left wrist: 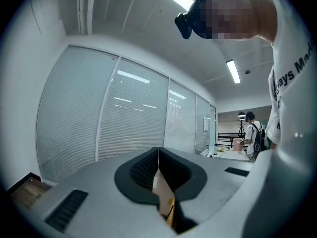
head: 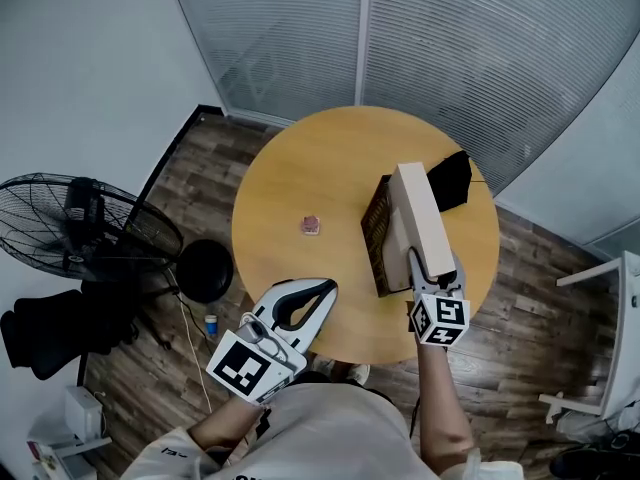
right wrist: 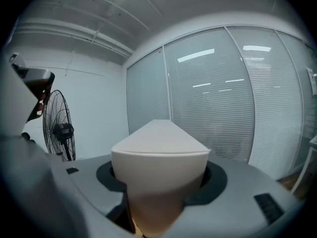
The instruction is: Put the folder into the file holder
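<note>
Head view puts my left gripper (head: 328, 288) nearest, over the near rim of the round table (head: 300, 158). Its jaws are pressed together on nothing. My right gripper (head: 434, 270) is clamped on the near end of the beige folder (head: 420, 213). The folder runs along the right side of the brown file holder (head: 377, 230), and I cannot tell whether its bottom edge is inside. Further out lie a small pink thing (head: 311, 225) and a black object (head: 452, 178), then the glass wall (head: 450, 48).
</note>
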